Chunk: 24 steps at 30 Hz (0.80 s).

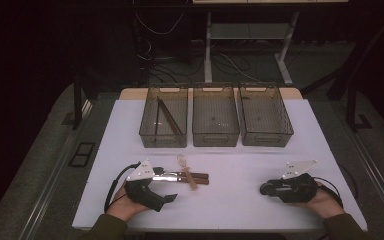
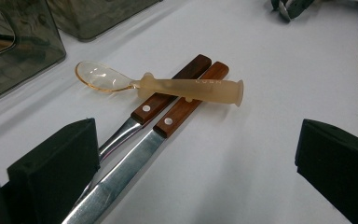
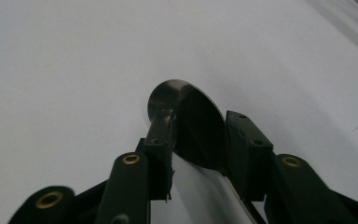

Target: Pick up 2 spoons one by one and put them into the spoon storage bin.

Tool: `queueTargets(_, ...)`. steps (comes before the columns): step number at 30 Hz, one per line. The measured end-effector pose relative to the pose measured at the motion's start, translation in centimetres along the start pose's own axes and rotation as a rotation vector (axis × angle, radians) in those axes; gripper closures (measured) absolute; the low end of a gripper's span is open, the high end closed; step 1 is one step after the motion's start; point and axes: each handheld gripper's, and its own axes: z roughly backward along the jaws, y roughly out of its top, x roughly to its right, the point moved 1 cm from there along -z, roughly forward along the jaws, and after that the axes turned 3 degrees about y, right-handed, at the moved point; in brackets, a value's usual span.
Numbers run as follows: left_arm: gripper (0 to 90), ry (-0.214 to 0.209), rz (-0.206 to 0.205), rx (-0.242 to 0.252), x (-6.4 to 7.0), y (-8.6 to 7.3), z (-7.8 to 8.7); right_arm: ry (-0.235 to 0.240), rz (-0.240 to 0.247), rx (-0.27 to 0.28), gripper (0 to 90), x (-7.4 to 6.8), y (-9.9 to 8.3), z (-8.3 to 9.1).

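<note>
Left gripper (image 1: 166, 198) low, jaws wide.

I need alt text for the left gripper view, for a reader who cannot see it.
A translucent amber spoon lies across the wooden handles of two metal utensils on a white table. The open black jaws of the left hand-held gripper frame them from below.

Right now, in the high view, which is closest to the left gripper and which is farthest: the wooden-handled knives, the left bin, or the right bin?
From the left gripper:
1. Wooden-handled knives, just beside it.
2. Left bin, at the table's back.
3. Right bin, back right.
</note>
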Motion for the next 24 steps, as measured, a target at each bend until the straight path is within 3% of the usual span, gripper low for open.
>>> queueTargets(8,0.0,0.0,-0.003,-0.001,0.04,0.01,-0.03,-0.003,0.034,-0.009,73.8,-0.1,-0.31,0.32)
queueTargets(24,0.0,-0.006,-0.003,0.004,0.12,0.0,-0.1,0.065,0.024,-0.012,87.6,0.03,-0.74,0.96)
